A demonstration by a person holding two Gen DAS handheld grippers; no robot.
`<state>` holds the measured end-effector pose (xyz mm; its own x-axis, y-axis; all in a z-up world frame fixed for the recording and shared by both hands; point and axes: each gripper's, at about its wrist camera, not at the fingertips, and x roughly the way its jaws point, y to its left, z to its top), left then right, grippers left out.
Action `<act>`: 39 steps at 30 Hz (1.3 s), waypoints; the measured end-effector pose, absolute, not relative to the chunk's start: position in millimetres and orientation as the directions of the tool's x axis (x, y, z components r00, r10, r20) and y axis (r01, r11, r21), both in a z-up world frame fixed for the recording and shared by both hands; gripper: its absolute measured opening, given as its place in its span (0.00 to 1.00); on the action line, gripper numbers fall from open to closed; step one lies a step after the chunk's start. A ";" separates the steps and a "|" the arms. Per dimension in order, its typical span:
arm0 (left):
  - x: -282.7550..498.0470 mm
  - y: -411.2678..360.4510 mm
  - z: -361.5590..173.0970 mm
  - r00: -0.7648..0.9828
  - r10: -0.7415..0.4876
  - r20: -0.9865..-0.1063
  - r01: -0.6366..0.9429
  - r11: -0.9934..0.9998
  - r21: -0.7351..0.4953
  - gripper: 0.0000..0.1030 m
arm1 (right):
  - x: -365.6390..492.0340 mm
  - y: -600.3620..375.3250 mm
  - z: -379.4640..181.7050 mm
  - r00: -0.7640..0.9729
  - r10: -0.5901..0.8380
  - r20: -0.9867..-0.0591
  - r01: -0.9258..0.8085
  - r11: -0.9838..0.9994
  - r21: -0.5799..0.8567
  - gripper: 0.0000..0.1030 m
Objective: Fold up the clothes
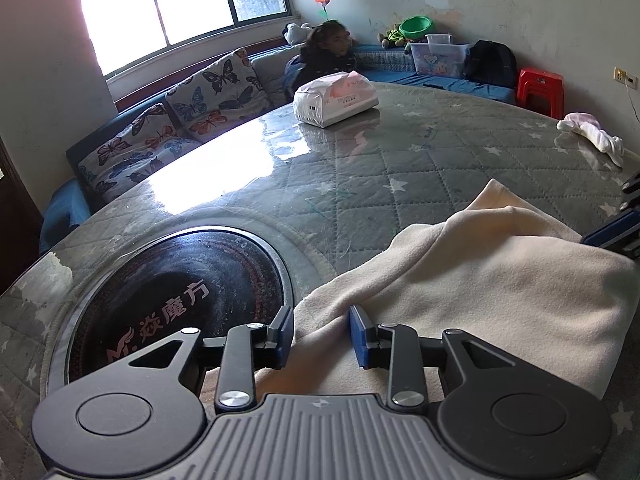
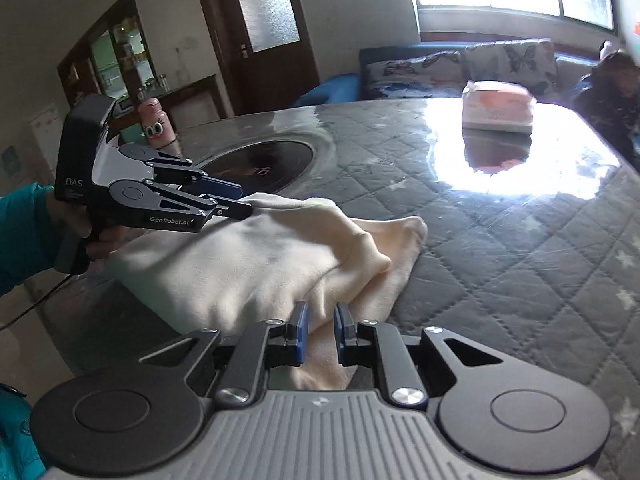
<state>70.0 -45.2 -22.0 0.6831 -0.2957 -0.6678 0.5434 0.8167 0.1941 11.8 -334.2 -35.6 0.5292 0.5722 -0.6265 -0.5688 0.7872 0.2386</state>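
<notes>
A cream fleece garment (image 1: pixel 480 280) lies bunched on the quilted, glass-topped table (image 1: pixel 400 168). My left gripper (image 1: pixel 321 332) hovers at its near left edge with its jaws apart; a fold of the fabric lies loosely between the blue pads (image 1: pixel 358 334). In the right wrist view the left gripper (image 2: pixel 244 200) reaches over the garment's far corner, held by a hand in a teal sleeve (image 2: pixel 24 232). My right gripper (image 2: pixel 320 332) is shut on a pinch of the cream garment (image 2: pixel 248 256) at its near edge. The right gripper's tip (image 1: pixel 600 238) shows at the garment's right side.
A round black hotplate (image 1: pixel 176 300) is set into the table left of the garment. A white tissue pack (image 1: pixel 336 98) and a small pink-white cloth (image 1: pixel 592 132) lie farther back. A person (image 1: pixel 328 52) sits on the sofa (image 1: pixel 180 120) behind the table.
</notes>
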 end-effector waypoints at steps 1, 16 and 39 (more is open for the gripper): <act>70.0 -45.3 -22.0 0.683 -0.294 -0.669 0.542 0.818 0.194 0.33 | 14.0 -334.1 -38.0 0.523 0.576 -0.629 -0.568 0.785 0.247 0.12; 70.2 -47.4 -22.9 0.694 -0.280 -0.663 0.531 0.821 0.210 0.37 | 1.7 -324.9 -33.9 0.657 0.435 -0.616 -0.524 0.851 0.040 0.01; -37.2 -8.7 -5.6 0.683 -0.386 -0.621 0.496 0.868 0.006 0.37 | 48.7 -294.7 -26.3 0.664 0.429 -0.612 -0.508 0.860 0.050 0.08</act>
<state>-37.2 -8.7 -5.6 0.6827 -0.3856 -0.6206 0.4961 0.8683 0.0062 48.7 -294.7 -26.3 0.6644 0.4287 -0.6122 -0.5082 0.8598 0.0505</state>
